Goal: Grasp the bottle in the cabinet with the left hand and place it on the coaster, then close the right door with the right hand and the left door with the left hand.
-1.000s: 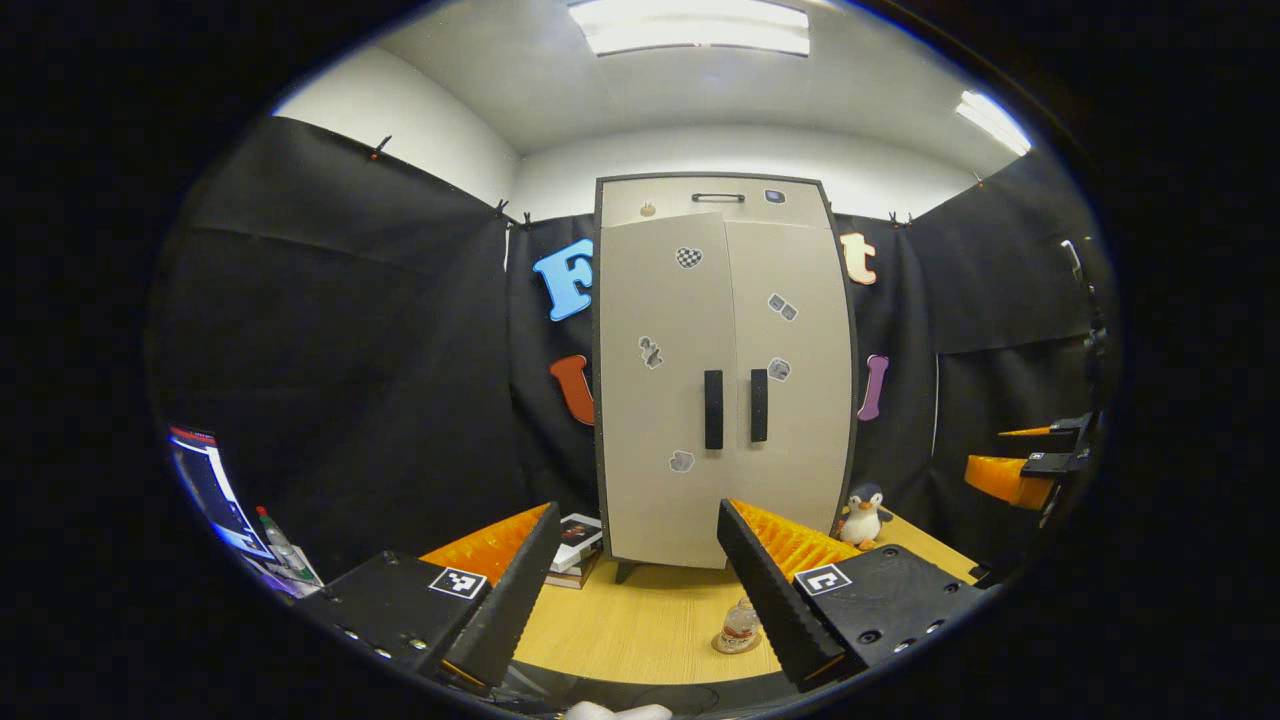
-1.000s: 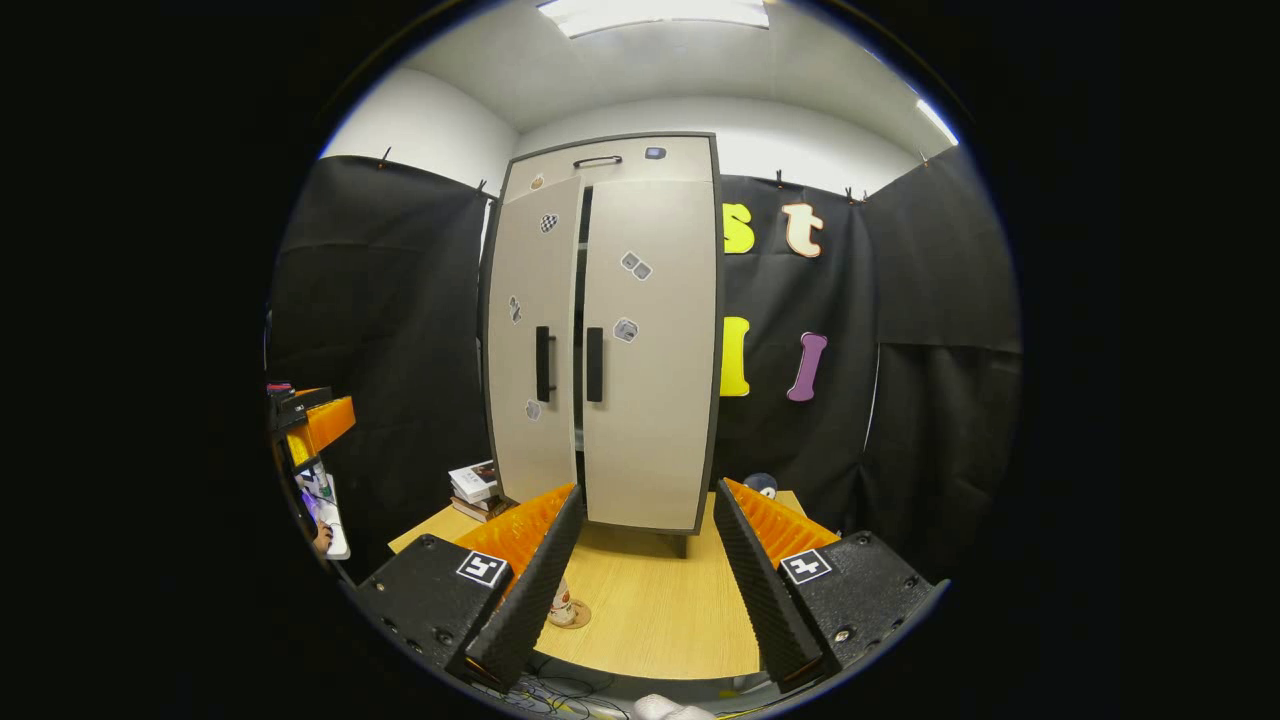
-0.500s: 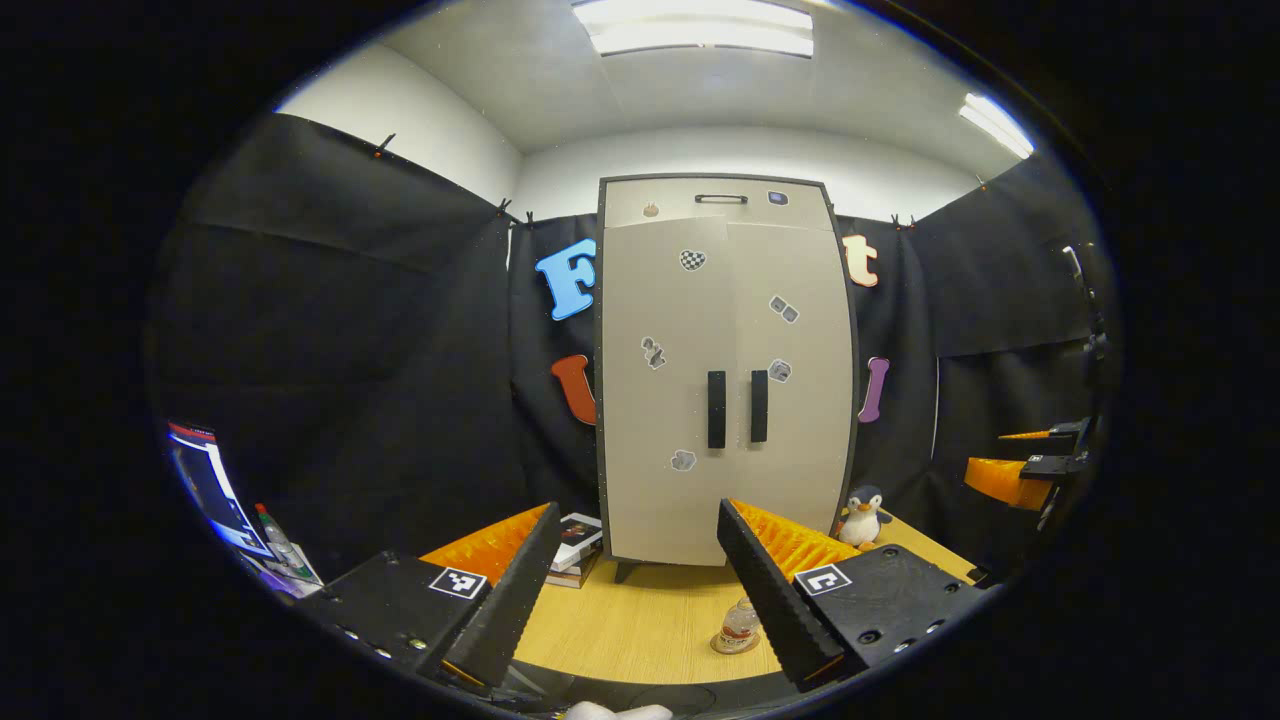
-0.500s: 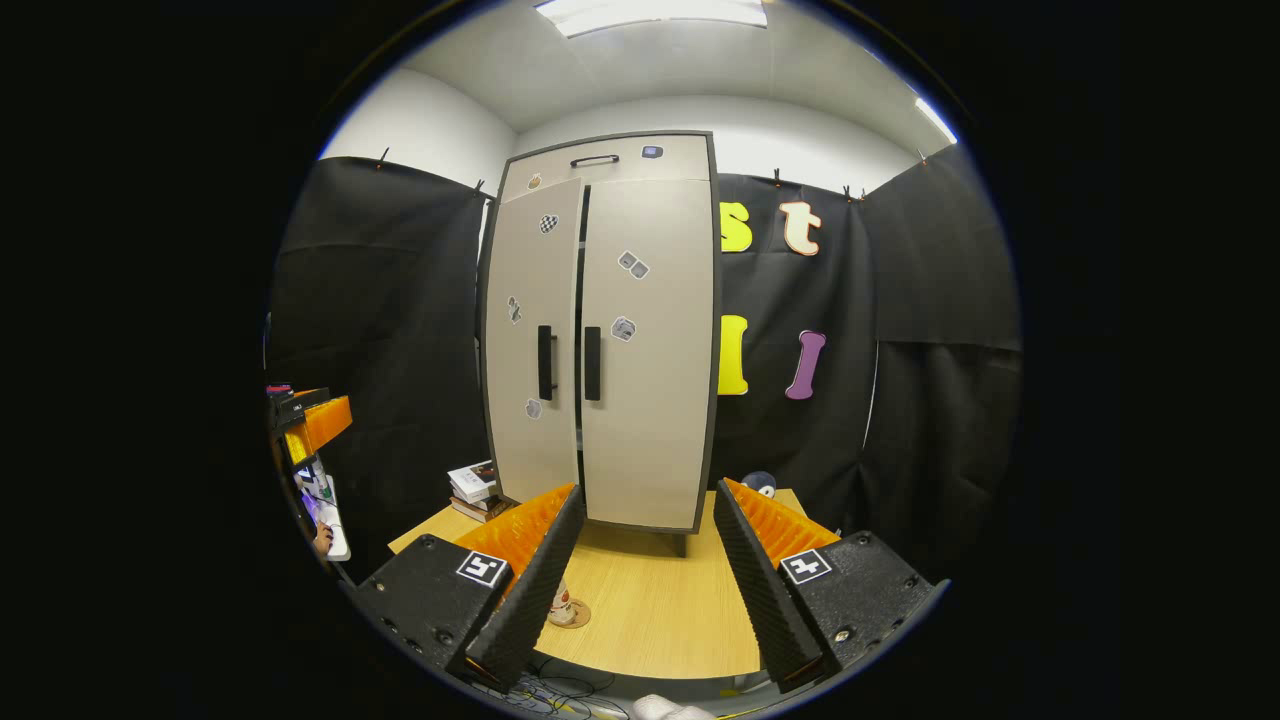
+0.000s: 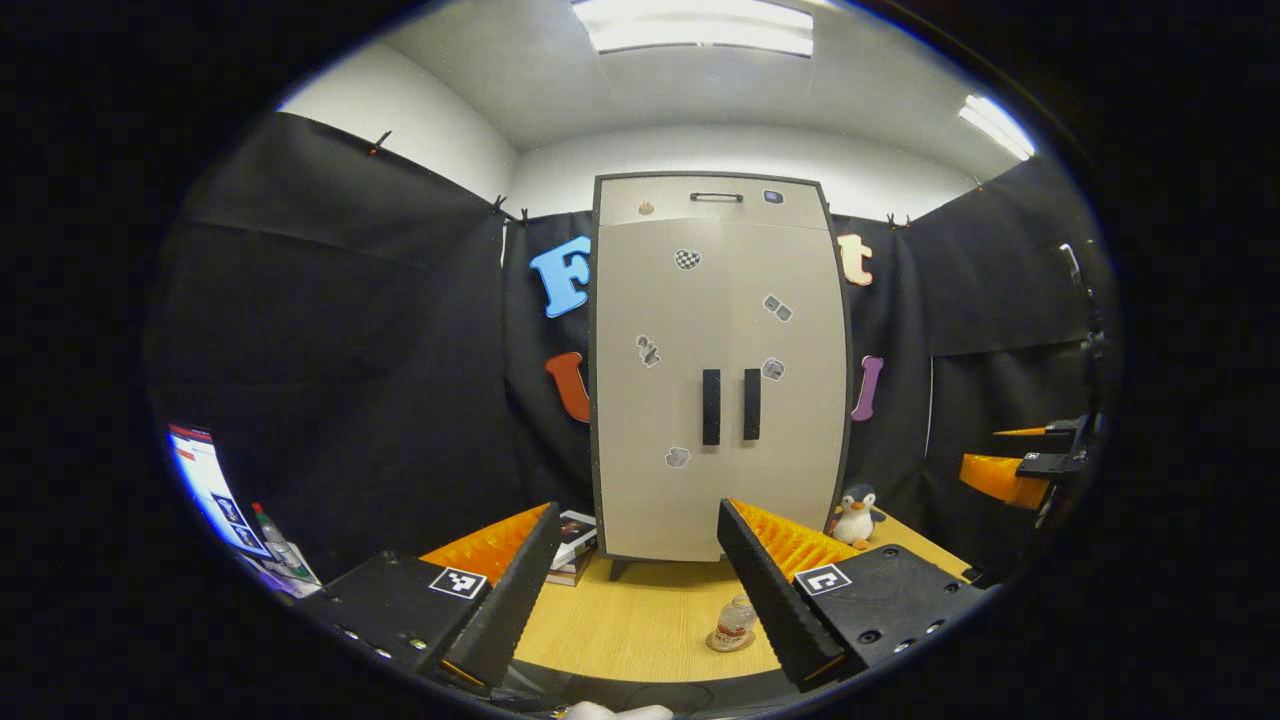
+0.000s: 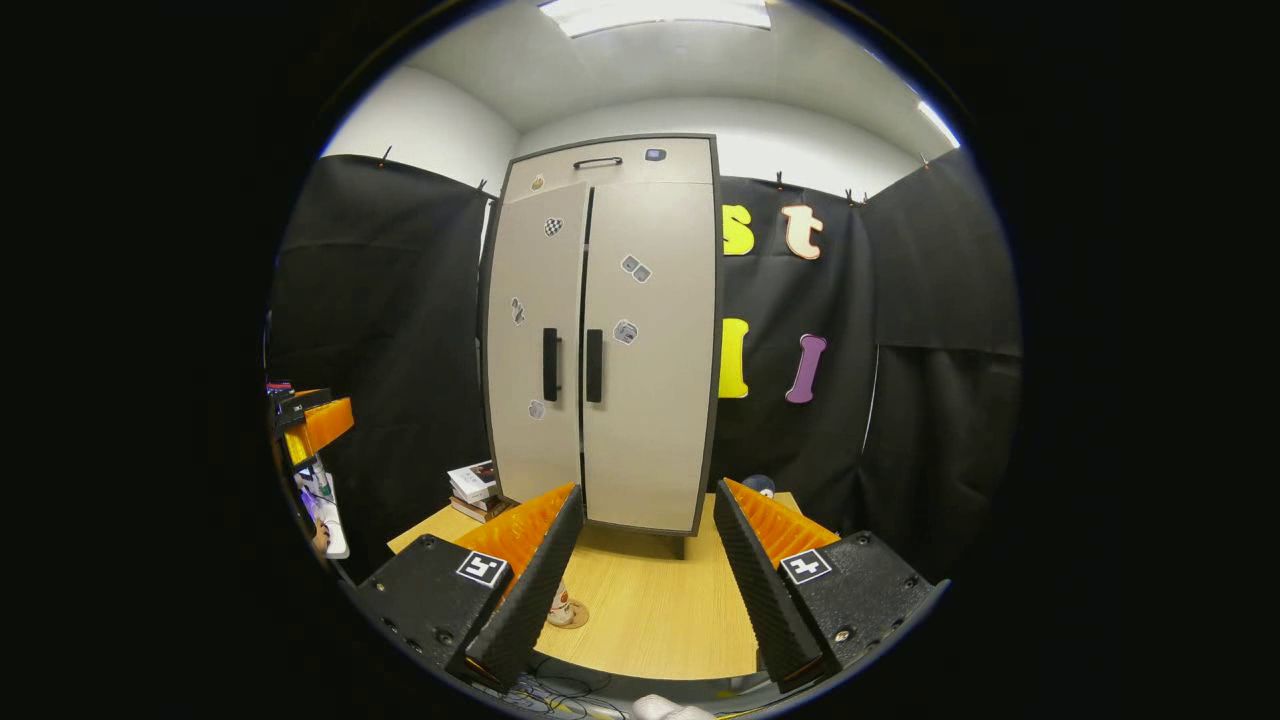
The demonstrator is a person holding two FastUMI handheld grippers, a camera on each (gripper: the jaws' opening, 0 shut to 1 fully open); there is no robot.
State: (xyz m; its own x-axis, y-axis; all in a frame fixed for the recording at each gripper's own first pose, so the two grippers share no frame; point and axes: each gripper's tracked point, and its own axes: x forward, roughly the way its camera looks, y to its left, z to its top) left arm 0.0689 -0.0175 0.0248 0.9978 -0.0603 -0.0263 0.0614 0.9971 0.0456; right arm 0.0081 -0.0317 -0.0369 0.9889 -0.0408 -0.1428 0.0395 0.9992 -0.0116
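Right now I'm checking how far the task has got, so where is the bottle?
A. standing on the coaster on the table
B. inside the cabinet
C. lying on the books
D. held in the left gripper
A: the bottle stands on the coaster on the table, clear of both open grippers.

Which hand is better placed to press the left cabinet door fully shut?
Left, probably: a thin gap shows beside the left door, and the left claw, open, points straight at the cabinet on that door's side.
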